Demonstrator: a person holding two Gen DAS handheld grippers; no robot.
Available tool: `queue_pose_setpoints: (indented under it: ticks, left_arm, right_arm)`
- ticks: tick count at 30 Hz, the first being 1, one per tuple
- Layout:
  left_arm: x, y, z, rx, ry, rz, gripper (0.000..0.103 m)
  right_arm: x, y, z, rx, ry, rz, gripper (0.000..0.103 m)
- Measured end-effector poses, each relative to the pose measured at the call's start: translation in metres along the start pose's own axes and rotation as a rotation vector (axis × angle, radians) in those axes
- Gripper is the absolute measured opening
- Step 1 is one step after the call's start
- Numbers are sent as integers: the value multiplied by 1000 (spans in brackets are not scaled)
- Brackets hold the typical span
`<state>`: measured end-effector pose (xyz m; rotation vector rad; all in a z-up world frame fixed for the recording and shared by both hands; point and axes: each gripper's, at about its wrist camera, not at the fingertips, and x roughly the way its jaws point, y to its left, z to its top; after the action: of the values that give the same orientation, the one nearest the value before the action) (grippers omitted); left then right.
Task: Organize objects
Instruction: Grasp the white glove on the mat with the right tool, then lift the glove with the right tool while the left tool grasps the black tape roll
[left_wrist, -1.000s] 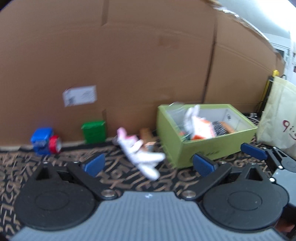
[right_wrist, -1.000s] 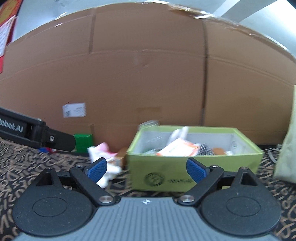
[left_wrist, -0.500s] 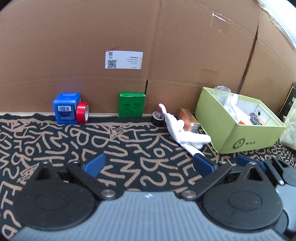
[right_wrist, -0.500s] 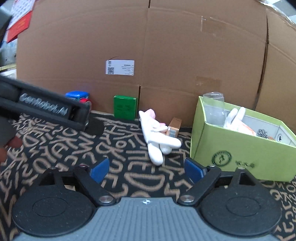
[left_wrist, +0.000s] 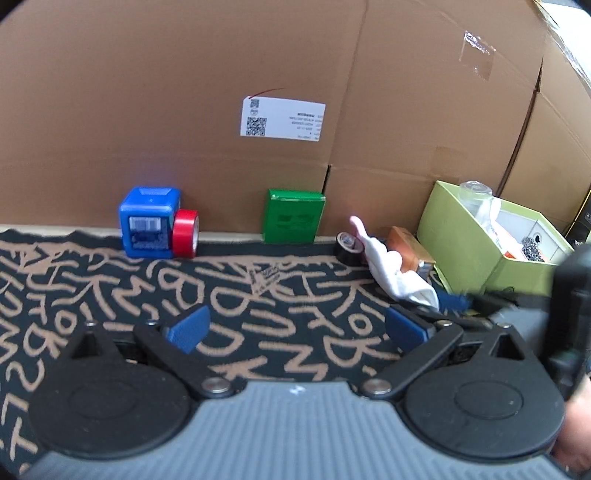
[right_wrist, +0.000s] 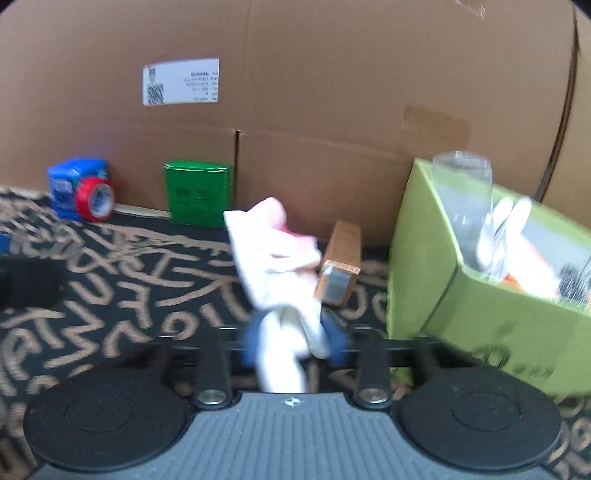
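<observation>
The right tongs (right_wrist: 293, 341), jaws just closing, pinch the near end of the limp, light white glove (right_wrist: 275, 258), which should drape from the grip; the left tongs (left_wrist: 295, 326) gape empty at its eight o'clock.

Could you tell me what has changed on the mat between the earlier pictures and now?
The right gripper has moved in on the white glove and its jaws have just been closing, now pinching the glove's near end. The left gripper has come lower and stays open and empty. The green box, wooden block, green tin and blue cube have not moved.
</observation>
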<state>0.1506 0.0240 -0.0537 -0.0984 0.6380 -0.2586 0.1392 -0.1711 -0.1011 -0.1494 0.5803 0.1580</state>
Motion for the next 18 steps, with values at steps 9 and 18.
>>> queue_pose_setpoints:
  ticks: [9, 18]
  left_arm:
    - [65, -28, 31, -5, 39, -16, 99]
    - [147, -57, 50, -28, 109, 36, 61]
  right_arm:
    - [-93, -26, -63, 88, -35, 82, 19]
    - [-117, -45, -87, 160, -27, 112, 19]
